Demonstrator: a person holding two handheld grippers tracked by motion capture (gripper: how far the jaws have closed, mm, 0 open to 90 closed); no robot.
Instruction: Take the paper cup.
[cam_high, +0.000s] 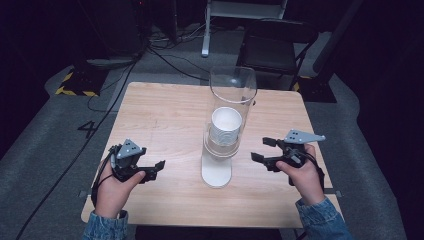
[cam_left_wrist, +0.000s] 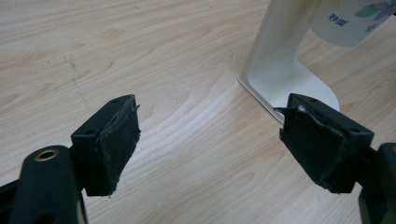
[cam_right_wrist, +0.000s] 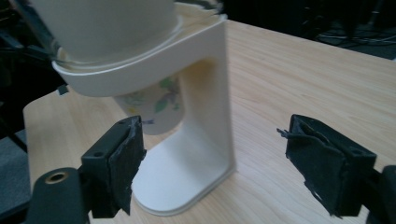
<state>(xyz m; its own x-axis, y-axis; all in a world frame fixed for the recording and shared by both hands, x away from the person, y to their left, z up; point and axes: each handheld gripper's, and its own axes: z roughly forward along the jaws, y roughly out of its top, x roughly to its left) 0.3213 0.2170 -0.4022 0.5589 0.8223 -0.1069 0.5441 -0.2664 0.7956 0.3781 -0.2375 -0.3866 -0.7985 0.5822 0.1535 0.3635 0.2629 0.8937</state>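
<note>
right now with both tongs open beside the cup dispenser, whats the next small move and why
Probably ease the right tongs in toward the paper cup that pokes out below the dispenser. The right gripper view faces that cup with jaws spread wide and holding nothing, and the left tongs sit farther off by the base.

The cup dispenser (cam_high: 220, 150) stands on the table (cam_high: 165, 115), with a stack of cups (cam_high: 226, 125) in its tube. Flanking it — left gripper (cam_high: 152, 170) to its left, right gripper (cam_high: 262, 149) to its right; behind it, beyond the table, a chair (cam_high: 272, 47).
</note>
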